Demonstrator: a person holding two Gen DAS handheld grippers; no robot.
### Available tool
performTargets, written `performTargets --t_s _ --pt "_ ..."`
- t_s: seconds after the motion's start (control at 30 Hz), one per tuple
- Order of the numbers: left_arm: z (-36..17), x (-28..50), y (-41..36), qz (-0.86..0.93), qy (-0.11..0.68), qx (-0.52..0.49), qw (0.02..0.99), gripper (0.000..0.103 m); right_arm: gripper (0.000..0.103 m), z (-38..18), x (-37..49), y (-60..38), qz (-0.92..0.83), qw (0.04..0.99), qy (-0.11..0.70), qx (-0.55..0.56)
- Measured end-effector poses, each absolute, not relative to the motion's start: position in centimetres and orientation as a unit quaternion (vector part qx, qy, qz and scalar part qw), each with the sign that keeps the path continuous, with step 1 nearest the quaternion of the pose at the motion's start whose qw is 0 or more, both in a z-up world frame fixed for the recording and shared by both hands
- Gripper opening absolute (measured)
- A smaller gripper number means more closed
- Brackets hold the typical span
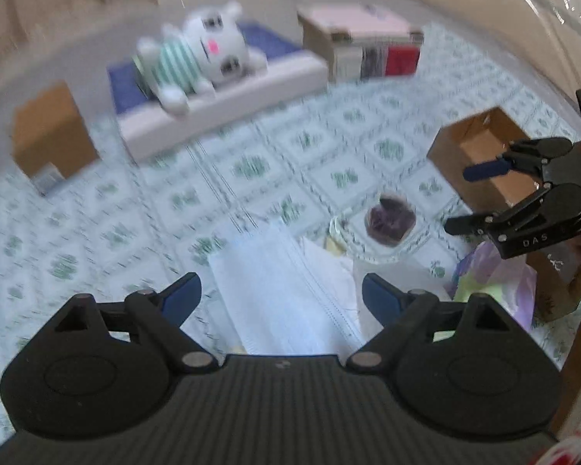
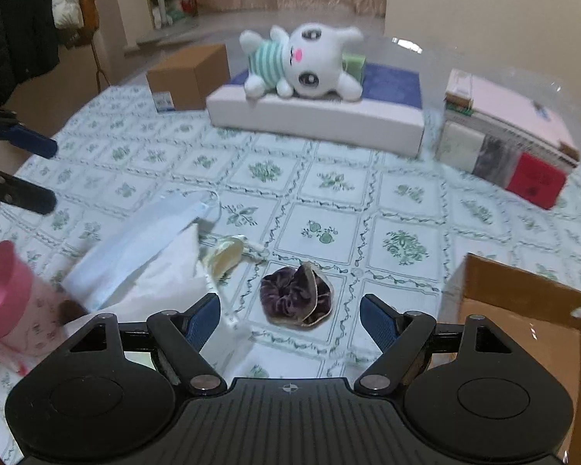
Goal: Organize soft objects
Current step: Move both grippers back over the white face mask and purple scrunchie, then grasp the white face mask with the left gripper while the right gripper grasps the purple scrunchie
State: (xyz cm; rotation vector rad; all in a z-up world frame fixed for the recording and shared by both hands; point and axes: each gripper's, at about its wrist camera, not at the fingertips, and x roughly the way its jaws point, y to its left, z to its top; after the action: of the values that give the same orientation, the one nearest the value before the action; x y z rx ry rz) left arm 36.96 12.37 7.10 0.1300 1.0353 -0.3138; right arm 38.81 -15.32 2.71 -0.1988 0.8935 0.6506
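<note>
Both claws hung over the green-patterned tablecloth, and neither had anything in it. The right gripper stood with its blue pads well apart, nothing between them but cloth, and just beyond its tips lay the purple velvet scrunchie, untouched. The left gripper was spread just as wide, empty too, poised above a pale blue face mask that lay flat on the table beneath the gap; I couldn't tell whether the pads brushed it, the view was smeared.

Beside the mask sat crumpled white tissue and a small cream-coloured bit of fabric, all heaped near one another. An open cardboard box stood close on the right gripper's side, a pink cup on the other.

Farther back, the white plush bunny in its green-striped shirt lay on its side atop a flat white box with a blue top, a closed brown carton to one side and a stack of books to the other.
</note>
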Motion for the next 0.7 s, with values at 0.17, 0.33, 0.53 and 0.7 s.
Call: performTargets --t_s 0.17,0.33,0.53,0.7 --pt "2.9 41.2 12.3 -0.159 0.568 0.041 0.807 0.086 0.080 0.4 41.7 -14.4 0.316 0.826 0.457 -0.096" --pt "0.0 43.3 12.2 -0.169 0.619 0.035 0.766 0.082 0.080 -1.3 43.7 -13.4 0.317 0.813 0.477 -0.103" --pt "-1.7 44.3 12.1 -0.174 0.646 0.045 0.742 0.059 0.080 -3.0 44.9 -12.5 0.318 0.804 0.491 -0.107" --pt "-1.4 44.7 12.8 -0.171 0.642 0.035 0.747 0.027 0.079 -3.5 45.0 -12.6 0.319 0.800 0.497 -0.108"
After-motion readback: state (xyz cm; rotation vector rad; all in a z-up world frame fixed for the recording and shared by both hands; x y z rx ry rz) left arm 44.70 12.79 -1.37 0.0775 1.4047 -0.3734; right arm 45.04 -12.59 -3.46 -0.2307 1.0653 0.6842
